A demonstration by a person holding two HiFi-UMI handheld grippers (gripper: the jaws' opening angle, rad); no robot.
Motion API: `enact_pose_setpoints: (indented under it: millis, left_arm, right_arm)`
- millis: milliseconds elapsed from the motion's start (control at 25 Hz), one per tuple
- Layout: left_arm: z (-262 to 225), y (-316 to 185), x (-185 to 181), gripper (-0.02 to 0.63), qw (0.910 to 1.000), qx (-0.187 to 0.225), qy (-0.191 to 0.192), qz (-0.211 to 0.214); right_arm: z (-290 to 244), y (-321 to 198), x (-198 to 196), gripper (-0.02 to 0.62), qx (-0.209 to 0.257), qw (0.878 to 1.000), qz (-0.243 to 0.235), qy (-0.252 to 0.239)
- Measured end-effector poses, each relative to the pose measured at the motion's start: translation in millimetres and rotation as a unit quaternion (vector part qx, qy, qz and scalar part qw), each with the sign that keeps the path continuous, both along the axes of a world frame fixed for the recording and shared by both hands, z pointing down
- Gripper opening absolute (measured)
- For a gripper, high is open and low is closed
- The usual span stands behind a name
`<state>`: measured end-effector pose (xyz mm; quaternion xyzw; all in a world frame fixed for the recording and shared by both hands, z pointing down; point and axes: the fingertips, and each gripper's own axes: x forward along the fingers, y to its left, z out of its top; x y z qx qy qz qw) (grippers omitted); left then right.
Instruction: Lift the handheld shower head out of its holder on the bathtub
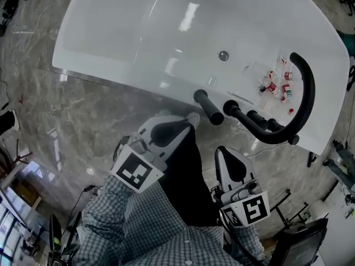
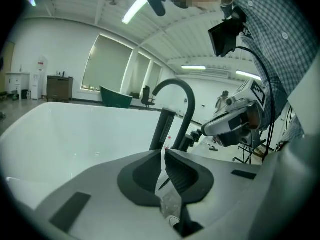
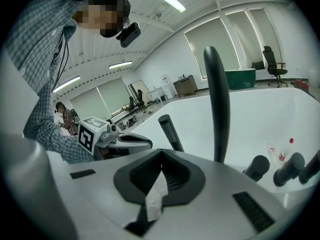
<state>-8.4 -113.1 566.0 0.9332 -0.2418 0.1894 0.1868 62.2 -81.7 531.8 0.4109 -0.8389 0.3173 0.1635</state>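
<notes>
Handheld shower head [image 1: 208, 107] sits in its holder on the bathtub [image 1: 105, 49] rim. Left gripper [image 1: 190, 119] and right gripper [image 1: 224, 151] hover close by, fingers clenched on nothing.

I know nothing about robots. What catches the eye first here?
A big white bathtub fills the top of the head view, with a black arched spout and a black shower head on its near rim. Below, the left gripper and the right gripper, both shut, point toward them.
</notes>
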Motion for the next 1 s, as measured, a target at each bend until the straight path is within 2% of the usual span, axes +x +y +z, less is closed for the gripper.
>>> enact_pose_setpoints:
  millis: [160,480,720,880,1000]
  left_arm:
    - [23,-10,-1,0.011,0.9998,0.0,-0.017,-0.012]
    - [61,-32,-2,0.02,0.9967,0.036,-0.068,-0.028]
    - [84,-33,4,0.092,0.9958,0.034,-0.085,-0.002]
    - [92,-38,11,0.143,0.9952,0.047,-0.086,-0.002]
    - [96,-36,19,0.169,0.9937,0.056,-0.095,0.021]
  right_arm:
    - [12,-3,5,0.015,-0.002,1.0,0.002,0.0]
    - [37,-4,11,0.015,-0.02,1.0,0.001,0.001]
    - [54,-4,20,0.014,-0.033,0.999,0.003,0.004]
    - [59,-5,25,0.015,-0.037,0.999,0.008,0.004]
    - [63,-5,26,0.015,-0.042,0.999,0.009,0.003]
